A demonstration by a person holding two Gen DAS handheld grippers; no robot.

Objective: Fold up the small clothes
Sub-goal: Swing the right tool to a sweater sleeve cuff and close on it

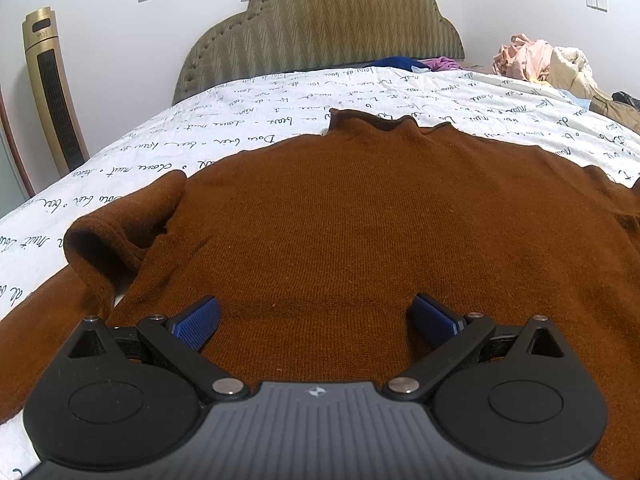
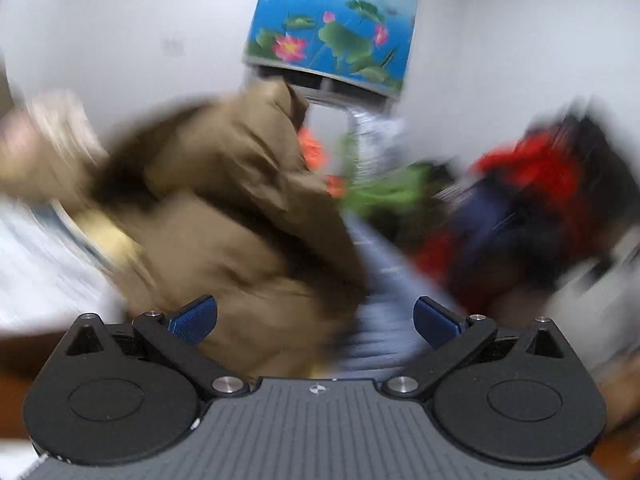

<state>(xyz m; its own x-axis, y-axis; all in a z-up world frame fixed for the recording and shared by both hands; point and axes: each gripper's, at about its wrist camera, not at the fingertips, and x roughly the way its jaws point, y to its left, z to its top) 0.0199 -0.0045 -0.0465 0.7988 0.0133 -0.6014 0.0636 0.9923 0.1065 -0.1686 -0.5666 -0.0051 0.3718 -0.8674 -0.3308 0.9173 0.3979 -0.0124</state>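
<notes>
Brown knit fills my left wrist view: the sweater (image 1: 360, 220) lies spread on the bed (image 1: 240, 120), collar toward the far headboard (image 1: 320, 28), one sleeve (image 1: 120, 232) doubled back in a loose roll at the near left. My left tongs (image 1: 316, 320) hover low over the near hem with the blue pads (image 1: 200, 320) well apart and nothing between them. Risk, as I judge it, starts with that rolled sleeve; if I fold the body without flattening it first, the lump gets trapped and the fold comes out crooked. Soft knit could also bunch and drag across the printed sheet if I pinch only the top layer. Script lettering covers the white sheet, a gold tower fan (image 1: 48, 92) stands by the far left wall, and a heap of pale clothes (image 1: 540, 60) sits at the far right corner of the bed. Over in the right wrist view everything is smeared with motion, so I read little with confidence: my right tongs (image 2: 316, 320) stand wide apart and empty, pointing away from the sweater toward a tan garment (image 2: 240, 220), red and dark clothing (image 2: 540, 200) at the right, and a blue lotus picture (image 2: 332, 20) on the far wall. Swinging this fast, I could snag the wrong piece from the pile.
</notes>
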